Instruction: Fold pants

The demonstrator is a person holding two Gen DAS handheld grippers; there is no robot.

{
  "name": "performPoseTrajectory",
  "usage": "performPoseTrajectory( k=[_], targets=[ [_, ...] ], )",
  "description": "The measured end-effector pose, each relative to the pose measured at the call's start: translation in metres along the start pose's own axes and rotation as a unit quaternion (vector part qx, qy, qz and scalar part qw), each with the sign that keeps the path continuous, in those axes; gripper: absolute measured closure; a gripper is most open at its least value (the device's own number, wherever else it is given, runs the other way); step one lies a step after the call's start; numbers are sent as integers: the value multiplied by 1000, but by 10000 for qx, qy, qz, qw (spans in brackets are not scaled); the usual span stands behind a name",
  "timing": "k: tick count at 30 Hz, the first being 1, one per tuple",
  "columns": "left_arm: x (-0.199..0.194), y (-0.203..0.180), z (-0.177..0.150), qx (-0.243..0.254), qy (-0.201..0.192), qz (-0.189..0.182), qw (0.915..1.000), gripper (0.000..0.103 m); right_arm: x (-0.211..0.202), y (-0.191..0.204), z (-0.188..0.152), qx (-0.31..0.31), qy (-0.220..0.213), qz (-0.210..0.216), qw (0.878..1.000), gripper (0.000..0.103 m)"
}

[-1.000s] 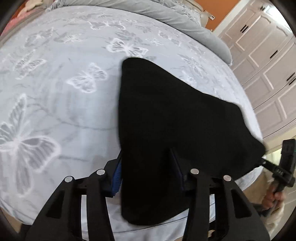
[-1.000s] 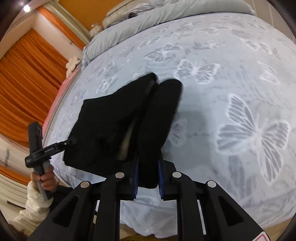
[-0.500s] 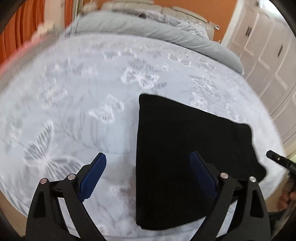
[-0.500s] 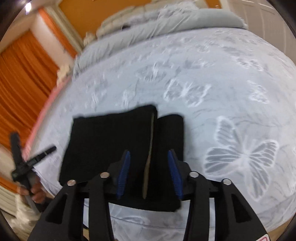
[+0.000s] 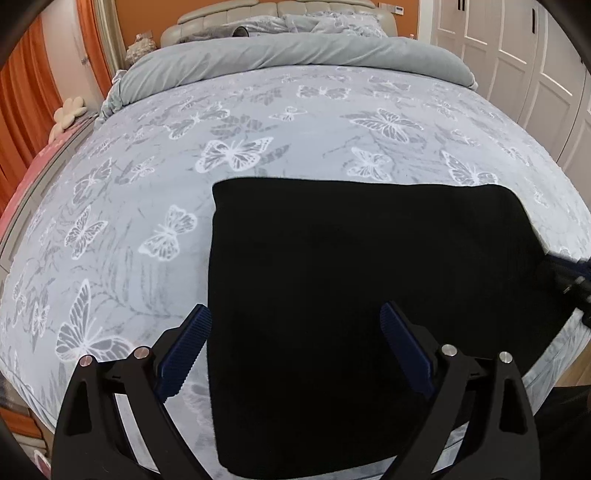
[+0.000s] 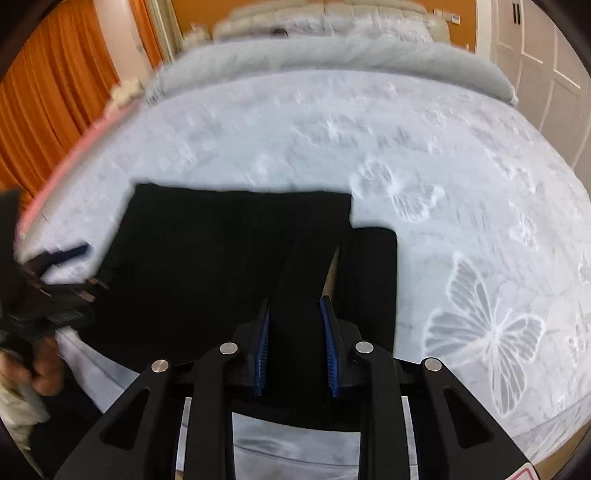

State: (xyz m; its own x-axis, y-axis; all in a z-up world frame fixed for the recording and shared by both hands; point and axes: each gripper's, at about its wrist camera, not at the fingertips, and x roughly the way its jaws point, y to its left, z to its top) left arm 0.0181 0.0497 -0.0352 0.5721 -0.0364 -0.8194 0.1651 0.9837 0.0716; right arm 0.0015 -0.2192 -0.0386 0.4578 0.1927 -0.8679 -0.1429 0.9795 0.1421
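Big bed with pale grey butterfly blanket [image 5: 258,155] fills middle. Plain grey rolled quilt [image 5: 295,55] lies across far end. Beige padded headboard [image 5: 266,11] behind it. Orange curtains [image 6: 48,99] far left. White panelled cupboard doors [image 5: 517,48] far right.

The left gripper [image 5: 295,343] hangs wide open over the folded black pants [image 5: 362,280] on the butterfly-print bedspread [image 5: 147,206].
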Motion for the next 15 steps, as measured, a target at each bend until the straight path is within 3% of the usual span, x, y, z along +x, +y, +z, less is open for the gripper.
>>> performPoseTrajectory(
  k=[1,3,6,9,15],
  targets=[
    [1,-1,0,11,14,37,10000,12,14,-4,-4,51,220,83,9997,77],
    [4,-3,0,47,40,119,9999,12,5,-6,-3,132,96,182,9997,76],
    [6,-3,0,11,64,171,9998,12,-33,-5,4,180,-673,251,9973,73],
    [9,-6,0,49,77,212,9997,12,-48,5,15,165,-1158,484,9920,73],
    [14,-10,2,35,89,285,9995,8,-11,41,48,-54,-823,683,9943,82]
  ],
)
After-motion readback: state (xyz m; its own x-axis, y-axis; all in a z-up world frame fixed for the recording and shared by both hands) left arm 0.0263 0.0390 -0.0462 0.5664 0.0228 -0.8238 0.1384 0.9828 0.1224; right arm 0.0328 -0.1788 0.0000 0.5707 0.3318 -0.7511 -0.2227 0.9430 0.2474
